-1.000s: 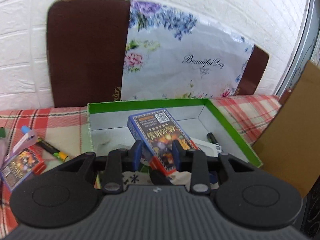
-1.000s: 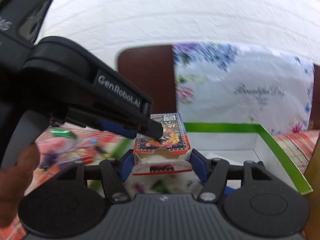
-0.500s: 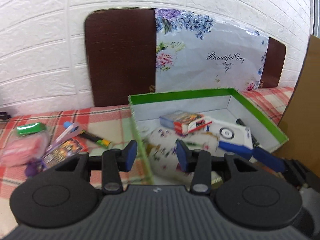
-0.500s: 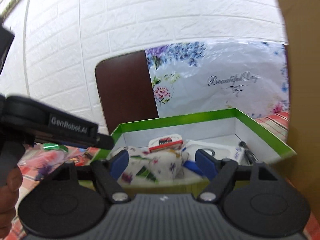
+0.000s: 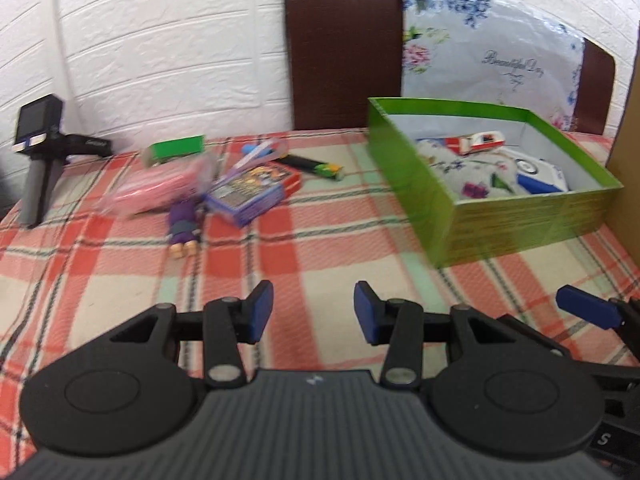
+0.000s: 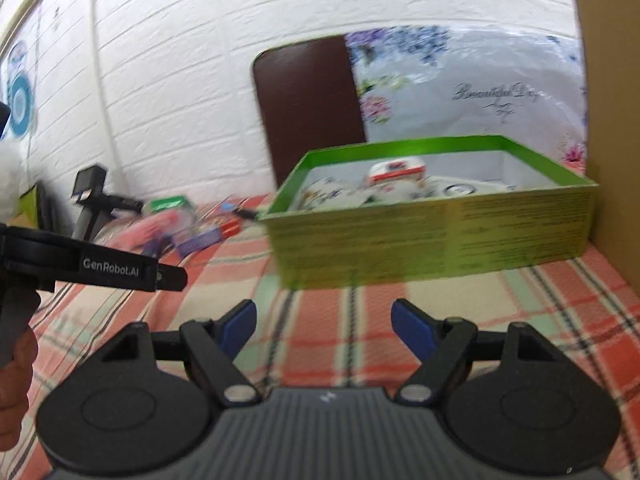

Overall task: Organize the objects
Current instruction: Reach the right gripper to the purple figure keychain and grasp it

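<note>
In the left wrist view, the left tool [image 5: 309,312] is seen with its blue pads spread and nothing between them; its jaws have just been opening. It is held above the checked table [image 5: 320,240], tilted down toward the cloth and touching nothing. Ahead and to its right a green box [image 5: 500,216] is set, in which a floral cloth [image 5: 460,168], a red and white pack [image 5: 480,142] and a blue and white item [image 5: 540,178] are lying. Ahead and to its left a card box [image 5: 252,192], a purple doll [image 5: 184,226], a pink bag [image 5: 160,188], a green pack [image 5: 176,148] and a marker [image 5: 316,166] are scattered, well apart from the pads. One pad of the right tool [image 5: 588,312] is seen at the right edge.

In the right wrist view, the right tool [image 6: 324,330] is seen spread wide and empty; its jaws have just been opening. It is held over the table [image 6: 520,300], short of the box [image 6: 432,236], which stands straight ahead with a cardboard sheet [image 6: 612,120] at its right. To the left, the left tool's arm [image 6: 100,270] is seen in a hand [image 6: 16,384]. The scattered items beyond it are blurred.
</note>
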Motion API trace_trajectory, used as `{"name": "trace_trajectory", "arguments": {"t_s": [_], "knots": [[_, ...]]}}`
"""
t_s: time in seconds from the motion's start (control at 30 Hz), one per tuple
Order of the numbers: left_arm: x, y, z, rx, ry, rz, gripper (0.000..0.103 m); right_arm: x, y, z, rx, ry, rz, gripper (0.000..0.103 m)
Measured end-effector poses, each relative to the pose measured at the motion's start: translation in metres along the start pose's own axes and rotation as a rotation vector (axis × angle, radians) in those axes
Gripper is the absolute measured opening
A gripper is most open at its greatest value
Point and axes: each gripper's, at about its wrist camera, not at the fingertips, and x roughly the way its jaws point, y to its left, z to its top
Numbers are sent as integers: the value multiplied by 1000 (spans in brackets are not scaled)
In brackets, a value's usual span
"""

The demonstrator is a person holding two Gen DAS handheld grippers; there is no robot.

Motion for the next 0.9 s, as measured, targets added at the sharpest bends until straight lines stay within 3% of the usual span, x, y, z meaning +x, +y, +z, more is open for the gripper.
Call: {"name": "trace_trajectory", "arguments": {"t_s": [0.23,0.4,0.47,0.5,0.6,0.8,0.9], "knots": [[-4,65,-19,-33,-17,113,53,9,54,-7,-120,62,79,77],[2,143,-33,-95,-22,279,56,30,91,-6,-205,113,121,77],[7,168,-47,-112,-20,350,65,43,104,0,-227,118,134,77],[6,177,-55,-128,-56,354,79,50,112,4,-237,118,141,77],[-1,195,-64,-237,-108,247,79,77,137,13,-270,126,173,77],[5,195,-63,-252,-115,192,79,144,181,44,-303,121,185,70],[6,197,-65,-256,-118,177,79,183,189,55,-289,183,156,64]]}}
